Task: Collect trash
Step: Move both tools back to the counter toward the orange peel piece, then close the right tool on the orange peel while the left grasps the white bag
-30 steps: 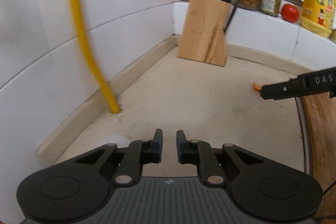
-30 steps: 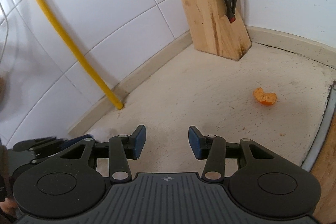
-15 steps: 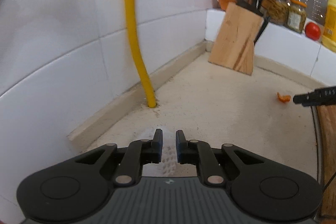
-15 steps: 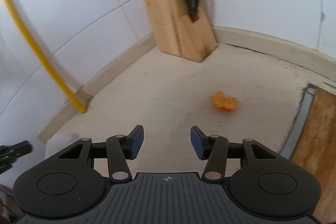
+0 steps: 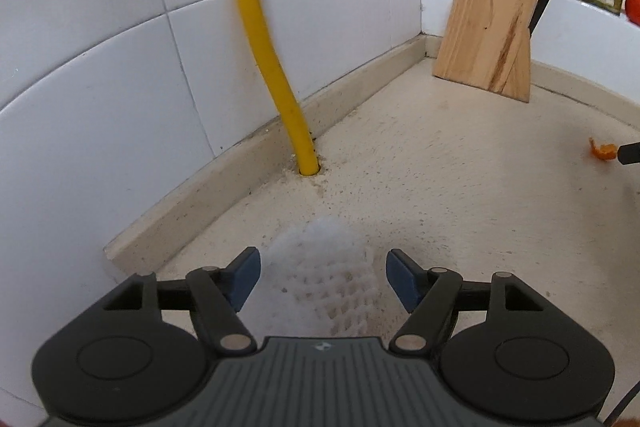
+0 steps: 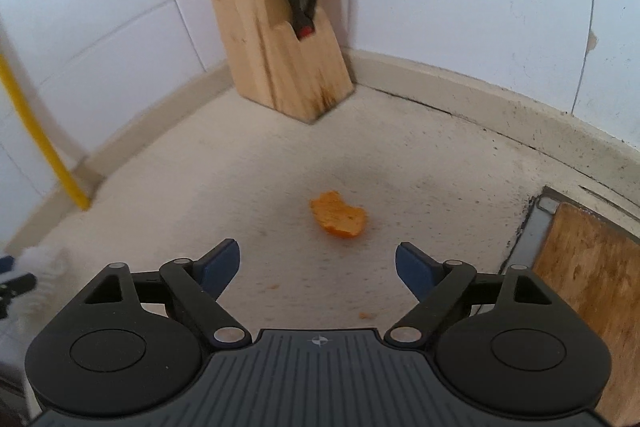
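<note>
White wall tiles meet a speckled beige bench (image 5: 440, 163). Left tongs (image 5: 322, 277) are opening, with a white foam net sleeve (image 5: 324, 283) lying between the pads, not pressed. Right tongs (image 6: 318, 265) are opening and empty; a small orange peel piece (image 6: 338, 215) lies at 12 o'clock just ahead.

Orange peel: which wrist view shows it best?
The right wrist view: the orange peel lies whole, central, just ahead of the opening right gripper. The left wrist view shows it small at the right edge.
</note>
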Available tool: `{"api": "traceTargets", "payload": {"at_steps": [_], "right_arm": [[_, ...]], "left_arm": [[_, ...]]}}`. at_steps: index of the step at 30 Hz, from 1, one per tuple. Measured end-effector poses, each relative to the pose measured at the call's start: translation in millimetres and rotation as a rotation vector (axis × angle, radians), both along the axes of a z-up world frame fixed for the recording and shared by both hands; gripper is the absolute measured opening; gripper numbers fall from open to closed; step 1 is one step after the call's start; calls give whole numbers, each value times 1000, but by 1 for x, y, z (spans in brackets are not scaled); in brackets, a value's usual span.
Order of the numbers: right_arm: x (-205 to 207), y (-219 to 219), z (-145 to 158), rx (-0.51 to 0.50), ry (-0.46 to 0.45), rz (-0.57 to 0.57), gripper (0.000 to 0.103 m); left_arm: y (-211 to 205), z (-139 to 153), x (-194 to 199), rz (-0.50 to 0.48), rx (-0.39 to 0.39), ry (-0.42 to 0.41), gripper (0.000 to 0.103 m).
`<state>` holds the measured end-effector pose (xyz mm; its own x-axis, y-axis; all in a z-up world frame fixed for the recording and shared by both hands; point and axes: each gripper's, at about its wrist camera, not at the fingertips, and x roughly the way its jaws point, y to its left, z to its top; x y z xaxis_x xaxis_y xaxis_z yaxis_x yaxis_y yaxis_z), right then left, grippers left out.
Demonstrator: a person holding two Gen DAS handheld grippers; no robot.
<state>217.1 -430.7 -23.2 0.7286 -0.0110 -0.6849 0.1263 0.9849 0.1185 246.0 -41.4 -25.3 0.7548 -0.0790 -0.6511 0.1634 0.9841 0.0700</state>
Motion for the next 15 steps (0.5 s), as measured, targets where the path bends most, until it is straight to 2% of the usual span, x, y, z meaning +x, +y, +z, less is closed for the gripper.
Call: {"api": "traceTargets", "payload": {"at_steps": [4, 10, 11, 13, 14, 15], "right_arm": [[17, -2, -10, 0, 11, 18, 89], [47, 0, -17, -63, 8, 29, 88], [50, 0, -19, -70, 17, 28, 85], [54, 1, -22, -95, 21, 36, 80], [56, 2, -22, -110, 26, 37, 72], [57, 4, -21, -125, 28, 35, 57]], "left_arm": [[-4, -4, 7, 8, 0, 6, 64], [-1, -7, 9, 22, 9, 11, 63], [-1, -9, 10, 20, 8, 19, 61], [-4, -13, 10, 23, 18, 33, 48], [-5, -14, 10, 21, 22, 36, 45], [-5, -15, 10, 22, 23, 37, 39]]}}
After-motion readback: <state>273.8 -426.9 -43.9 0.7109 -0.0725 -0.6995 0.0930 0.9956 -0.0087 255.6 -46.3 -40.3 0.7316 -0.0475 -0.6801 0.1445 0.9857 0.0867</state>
